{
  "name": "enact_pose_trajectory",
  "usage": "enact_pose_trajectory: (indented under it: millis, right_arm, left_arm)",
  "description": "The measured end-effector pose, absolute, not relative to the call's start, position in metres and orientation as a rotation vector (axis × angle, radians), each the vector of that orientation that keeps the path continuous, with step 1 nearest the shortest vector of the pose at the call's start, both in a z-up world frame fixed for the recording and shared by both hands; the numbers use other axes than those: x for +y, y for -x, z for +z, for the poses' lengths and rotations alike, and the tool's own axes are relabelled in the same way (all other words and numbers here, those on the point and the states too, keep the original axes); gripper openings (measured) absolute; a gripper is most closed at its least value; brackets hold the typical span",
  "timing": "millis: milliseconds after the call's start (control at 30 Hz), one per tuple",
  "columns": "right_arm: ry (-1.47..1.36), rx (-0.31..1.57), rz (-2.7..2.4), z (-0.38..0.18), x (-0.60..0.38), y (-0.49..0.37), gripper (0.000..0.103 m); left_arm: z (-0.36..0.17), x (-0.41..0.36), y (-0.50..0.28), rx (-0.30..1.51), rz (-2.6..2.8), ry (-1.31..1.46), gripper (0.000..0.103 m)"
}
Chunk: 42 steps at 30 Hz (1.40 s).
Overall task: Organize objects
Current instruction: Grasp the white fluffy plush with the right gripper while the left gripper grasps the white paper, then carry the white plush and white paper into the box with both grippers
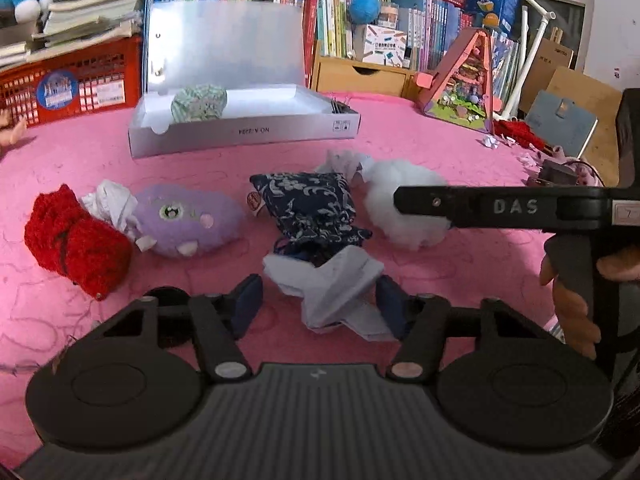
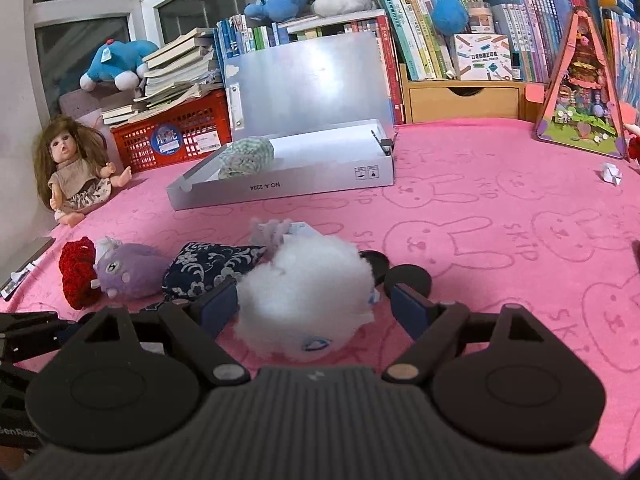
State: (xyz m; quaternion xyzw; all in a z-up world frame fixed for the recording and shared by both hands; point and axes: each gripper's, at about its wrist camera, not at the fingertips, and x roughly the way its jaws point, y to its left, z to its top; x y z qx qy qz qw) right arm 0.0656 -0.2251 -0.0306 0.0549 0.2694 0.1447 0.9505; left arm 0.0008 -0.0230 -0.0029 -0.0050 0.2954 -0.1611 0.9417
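In the left wrist view, the left gripper [image 1: 318, 303] is held low and level over the pink table [image 1: 440, 148], its fingers [image 1: 248, 300] spread wide with a crumpled pale paper wad [image 1: 326, 284] lying between them; the right pad seems to touch the wad's edge, the left pad stands clear, and nothing is clamped. Just beyond the fingertips lies a navy floral pouch [image 1: 310, 206]. To the left of the fingers sit a purple plush [image 1: 186, 220], a scrap of white paper [image 1: 110, 202] and a red knitted bundle [image 1: 76, 246]. Ahead and to the right, the other gripper's black bar reaches in sideways across a white fluffy ball [image 1: 400, 196], the person's hand [image 1: 576, 300] wrapped round its handle. Farther ahead stands an open silver box [image 1: 248, 132] with a green checked bundle [image 1: 198, 102] inside. In the right wrist view, the right gripper [image 2: 314, 306] points low and forward, fingers [image 2: 412, 308] wide apart with the white fluffy ball [image 2: 308, 292] between them; the left pad touches its fluff, the right pad stands just clear, so it is not gripped. The pouch [image 2: 212, 266], plush [image 2: 128, 268] and red bundle [image 2: 78, 272] lie left of the fingers, the silver box [image 2: 288, 188] ahead, and a doll [image 2: 76, 168] far left.
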Motion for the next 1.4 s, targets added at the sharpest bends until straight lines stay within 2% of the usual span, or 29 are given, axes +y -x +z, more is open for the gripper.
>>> enact_pose_trajectory:
  millis: [133, 267, 333, 367, 433, 600, 1400]
  right_arm:
    - [-0.084, 0.555, 0.278, -0.039, -0.216, -0.066, 0.09]
    - [-0.063, 0.542, 0.26, -0.043, -0.209, -0.065, 0.09]
    - [-0.056, 0.533, 0.251, -0.042, -0.208, -0.064, 0.085]
    - [-0.053, 0.529, 0.249, -0.042, -0.207, -0.064, 0.078]
    - [-0.05, 0.525, 0.253, -0.041, -0.206, -0.064, 0.072]
    - [-0.039, 0.504, 0.246, -0.038, -0.203, -0.059, 0.069]
    - [-0.11, 0.438, 0.208, 0.0, -0.228, -0.056, 0.069]
  left_arm:
    - [-0.004, -0.024, 0.0, 0.592, -0.33, 0.021, 0.049]
    - [-0.002, -0.024, 0.003, 0.575, -0.32, 0.02, 0.044]
    - [0.0, -0.023, 0.005, 0.569, -0.317, 0.018, 0.042]
    - [0.001, -0.022, 0.005, 0.569, -0.318, 0.021, 0.042]
    - [0.003, -0.019, 0.005, 0.567, -0.316, 0.031, 0.041]
    - [0.011, -0.015, 0.008, 0.553, -0.312, 0.051, 0.041]
    - [0.055, 0.012, -0.016, 0.508, -0.247, 0.1, 0.041]
